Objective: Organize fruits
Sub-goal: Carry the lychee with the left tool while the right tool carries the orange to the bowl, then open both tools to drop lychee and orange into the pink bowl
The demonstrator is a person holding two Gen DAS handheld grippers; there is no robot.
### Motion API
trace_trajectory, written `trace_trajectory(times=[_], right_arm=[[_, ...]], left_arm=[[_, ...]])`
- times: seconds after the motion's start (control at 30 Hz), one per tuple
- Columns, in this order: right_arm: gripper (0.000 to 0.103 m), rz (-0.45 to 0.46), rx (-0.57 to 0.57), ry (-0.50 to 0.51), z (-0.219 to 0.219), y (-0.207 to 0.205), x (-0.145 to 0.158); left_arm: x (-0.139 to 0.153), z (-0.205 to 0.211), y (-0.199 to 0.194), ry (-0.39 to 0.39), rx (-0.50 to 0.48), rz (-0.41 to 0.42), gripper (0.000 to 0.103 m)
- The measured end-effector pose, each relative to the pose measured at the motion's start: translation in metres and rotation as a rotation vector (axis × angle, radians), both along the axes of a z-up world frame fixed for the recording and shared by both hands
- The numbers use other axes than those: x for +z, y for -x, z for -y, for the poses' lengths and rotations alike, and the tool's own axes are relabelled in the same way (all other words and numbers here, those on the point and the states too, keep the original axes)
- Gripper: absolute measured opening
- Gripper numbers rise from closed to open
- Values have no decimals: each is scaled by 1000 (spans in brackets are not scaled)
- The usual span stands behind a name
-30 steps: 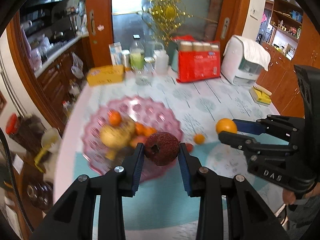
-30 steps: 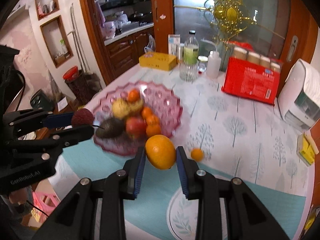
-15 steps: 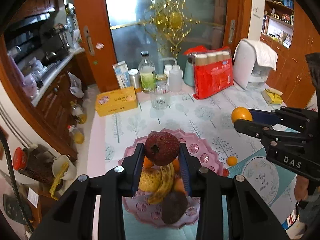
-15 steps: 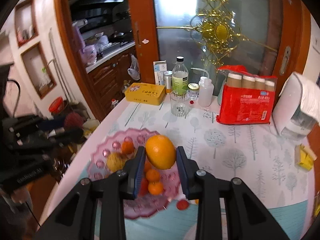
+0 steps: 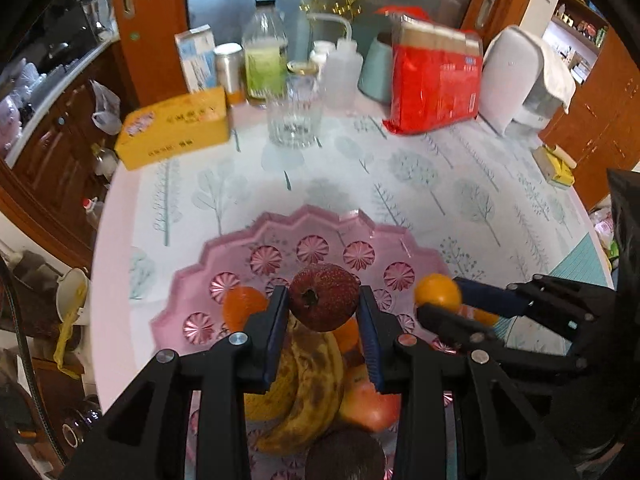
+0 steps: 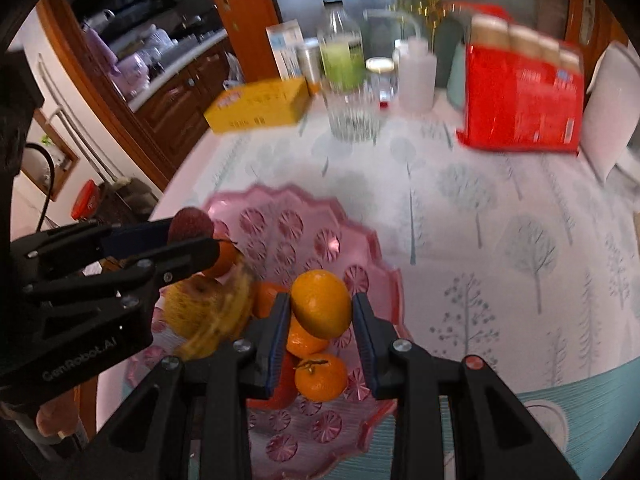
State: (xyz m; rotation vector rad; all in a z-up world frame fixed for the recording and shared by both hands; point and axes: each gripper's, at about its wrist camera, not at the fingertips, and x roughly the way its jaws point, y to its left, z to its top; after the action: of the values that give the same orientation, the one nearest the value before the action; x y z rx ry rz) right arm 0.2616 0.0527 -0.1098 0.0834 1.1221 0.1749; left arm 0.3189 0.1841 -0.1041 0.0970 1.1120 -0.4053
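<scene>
Showing bananas (image 5: pixel 308 380) – left view only, glass (image 6: pixel 354 118) in both

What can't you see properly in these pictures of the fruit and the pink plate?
- Left wrist view: the near part of the pink plate is hidden by the left gripper and its dark red fruit.
- Left wrist view: the dark fruit is cut off by the bottom edge.
- Right wrist view: the print on the red package is blurred.
</scene>
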Motion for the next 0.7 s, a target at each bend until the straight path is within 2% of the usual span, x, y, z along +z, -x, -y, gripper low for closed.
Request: trace_trajectory(times=[0.27,0.53,0.6,0.63,0.67,0.7], right_arm=[[32,-38,14,30,-7,-12,-27],[32,-56,18,52,-8,-18,-42],[33,-53,18,62,-9,-17,-42],[33,-50,19,62,-8,-17,-42],[33,-44,20,58,-8,-16,-42],[33,-38,22,52,-8,-15,-41]], left_arm=[[-33,12,-13,-31,-26,-40,33],[-44,13,-19,-58,-34,-44,33],[-43,12,-18,-63,-29,-41,43],[-43,12,-18,-63,-26,-40,61],[-41,11,-17,-59,-18,-33,73],[-38,10,-16,-53,-12,-20,75]])
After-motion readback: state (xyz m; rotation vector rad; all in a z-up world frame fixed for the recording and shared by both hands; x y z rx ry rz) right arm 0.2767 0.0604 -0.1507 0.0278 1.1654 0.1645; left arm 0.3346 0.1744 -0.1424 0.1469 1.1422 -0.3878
